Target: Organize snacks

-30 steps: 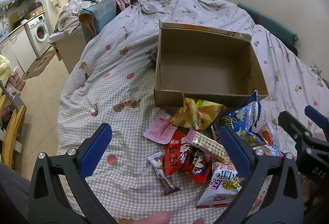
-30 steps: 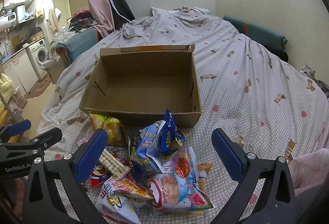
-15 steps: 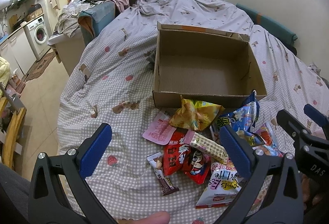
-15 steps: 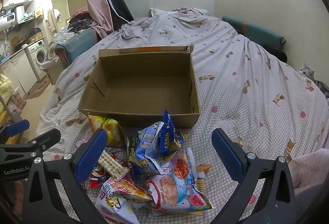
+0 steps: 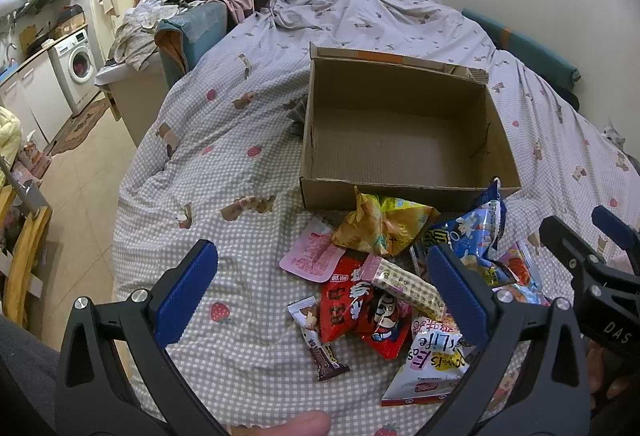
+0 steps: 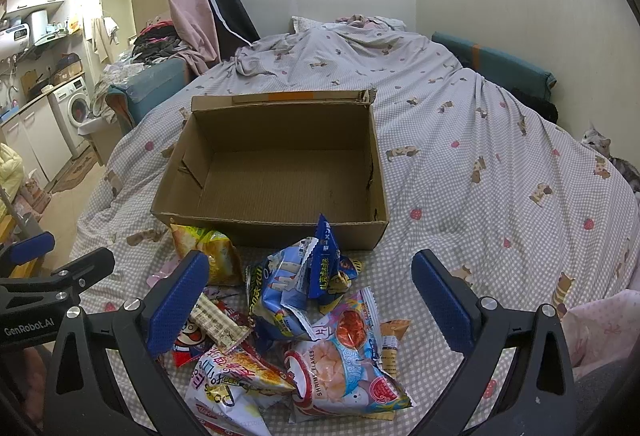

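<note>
Almost nothing has moved: both views have only crept toward the box (image 6: 276, 171). Nothing is packed yet; the snacks (image 6: 296, 316) lie heaped on the bed at its 6 o'clock. Left tongs (image 5: 320, 292) and right tongs (image 6: 308, 296) are held wide open, empty.

Snack pile (image 6: 288, 316) against open box (image 6: 276, 232)

Snacks (image 6: 296, 312) before box (image 6: 276, 232) (on bed (image 6: 480, 155))
</note>
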Demonstrator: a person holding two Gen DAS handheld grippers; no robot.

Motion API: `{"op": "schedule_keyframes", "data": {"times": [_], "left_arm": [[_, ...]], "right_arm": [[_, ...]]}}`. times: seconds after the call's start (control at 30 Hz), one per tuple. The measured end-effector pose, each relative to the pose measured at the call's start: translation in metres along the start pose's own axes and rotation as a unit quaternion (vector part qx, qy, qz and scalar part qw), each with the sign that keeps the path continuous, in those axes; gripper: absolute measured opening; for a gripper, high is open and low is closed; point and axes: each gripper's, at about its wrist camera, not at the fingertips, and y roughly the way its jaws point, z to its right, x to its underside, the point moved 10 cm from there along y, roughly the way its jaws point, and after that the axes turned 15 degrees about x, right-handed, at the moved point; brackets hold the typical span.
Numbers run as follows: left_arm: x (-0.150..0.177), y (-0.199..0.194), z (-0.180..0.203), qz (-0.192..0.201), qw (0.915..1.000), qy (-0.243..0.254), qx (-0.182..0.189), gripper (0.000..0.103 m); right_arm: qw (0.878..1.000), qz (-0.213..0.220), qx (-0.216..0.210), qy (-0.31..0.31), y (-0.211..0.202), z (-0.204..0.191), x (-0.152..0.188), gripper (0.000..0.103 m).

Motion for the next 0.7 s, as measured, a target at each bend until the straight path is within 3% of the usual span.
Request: {"op": "schedule_keyframes", "data": {"times": [0.7], "left_arm": [[0.0018,0.0011,-0.0041,-0.003,1.0000,-0.007,-0.004,0.103]], "right_arm": [[1.000,0.001,0.000,0.000,0.0003,-0.0001,0.0009,0.103]]}}
